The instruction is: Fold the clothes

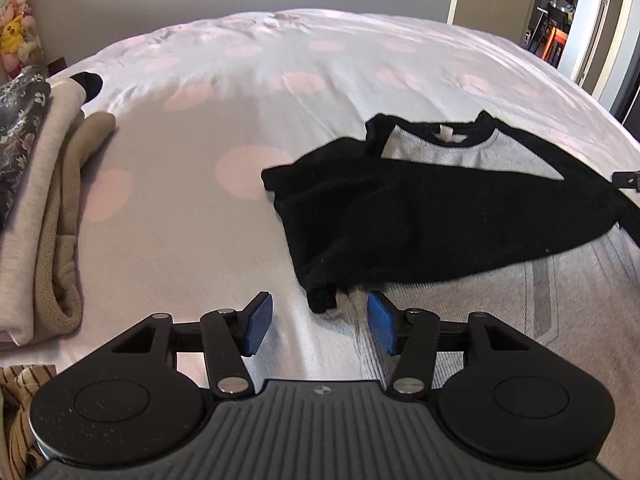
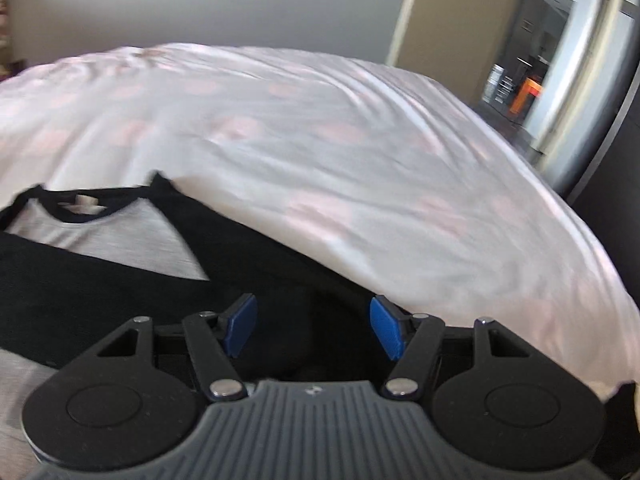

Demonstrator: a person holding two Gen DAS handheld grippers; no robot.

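Observation:
A grey shirt with black raglan sleeves and a black collar point(image 1: 440, 184) lies on the bed, one black sleeve folded across its chest. My left gripper point(image 1: 320, 326) is open, and the cuff of that folded sleeve point(image 1: 320, 300) lies just ahead of its blue pads, not held. In the right wrist view the same shirt point(image 2: 104, 240) fills the lower left. My right gripper point(image 2: 312, 328) is open just above the black right sleeve point(image 2: 304, 292), with nothing gripped.
The bed has a pale cover with pink dots point(image 1: 280, 80). A stack of folded clothes point(image 1: 44, 208) sits at the left edge, with a striped garment point(image 1: 16, 400) below it. Plush toys point(image 1: 16, 20) are at the far left. An open doorway point(image 2: 528, 72) is at the right.

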